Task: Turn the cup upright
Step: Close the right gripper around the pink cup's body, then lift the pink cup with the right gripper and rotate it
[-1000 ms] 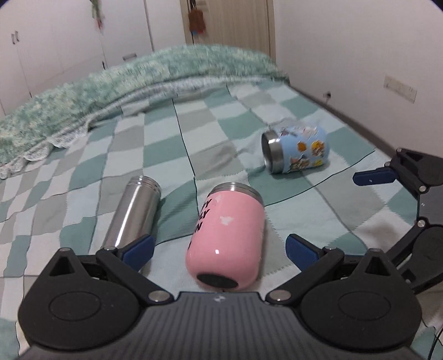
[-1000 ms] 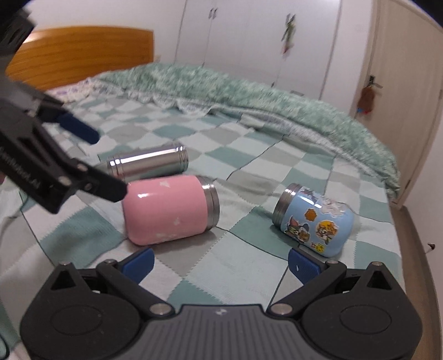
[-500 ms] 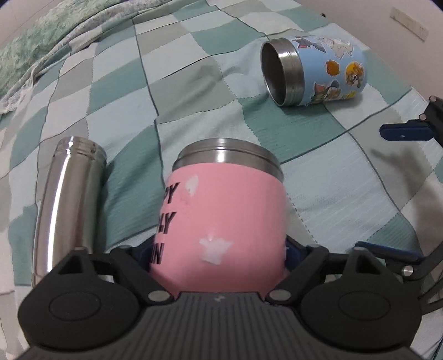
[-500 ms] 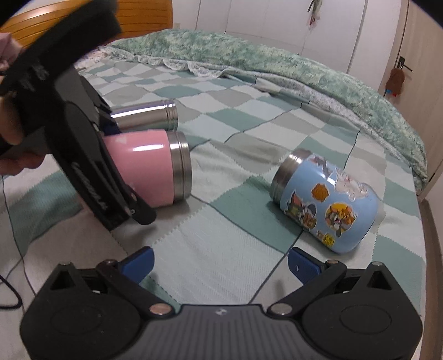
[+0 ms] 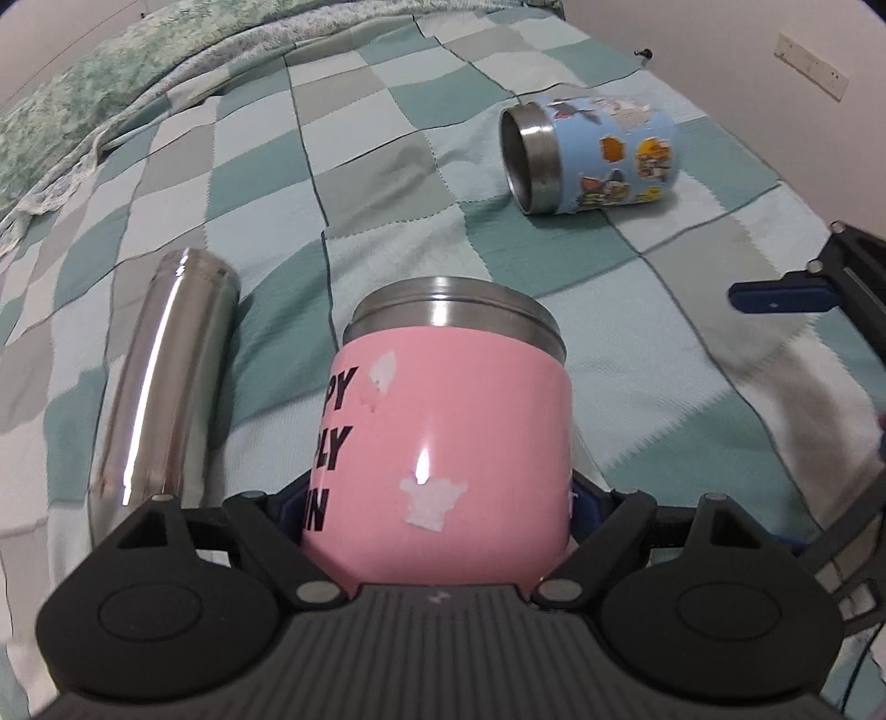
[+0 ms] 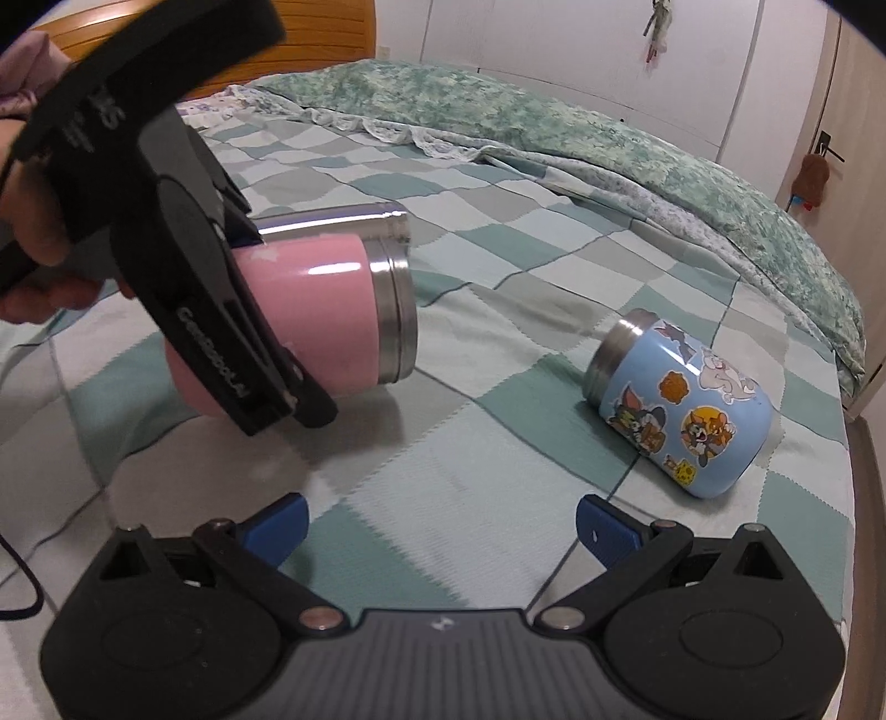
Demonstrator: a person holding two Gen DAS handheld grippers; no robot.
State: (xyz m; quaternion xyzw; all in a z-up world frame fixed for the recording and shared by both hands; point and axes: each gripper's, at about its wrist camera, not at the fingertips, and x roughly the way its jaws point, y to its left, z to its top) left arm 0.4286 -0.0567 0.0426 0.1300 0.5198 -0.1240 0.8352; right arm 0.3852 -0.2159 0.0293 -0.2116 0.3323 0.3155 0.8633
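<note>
Pink cup (image 5: 443,443) on side, long axis along bed, steel mouth aimed away from left gripper (image 5: 437,501), which clamps its base end. Base hidden between fingers. Right gripper (image 6: 440,526) spread wide, holding nothing. Blue cup (image 6: 681,404) and steel flask (image 5: 160,376) lie on checked blanket (image 6: 443,487). Wardrobe (image 6: 554,44) behind.

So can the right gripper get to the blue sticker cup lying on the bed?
Probably yes: the right gripper is open, and only bare checked blanket lies before the blue sticker cup.
</note>
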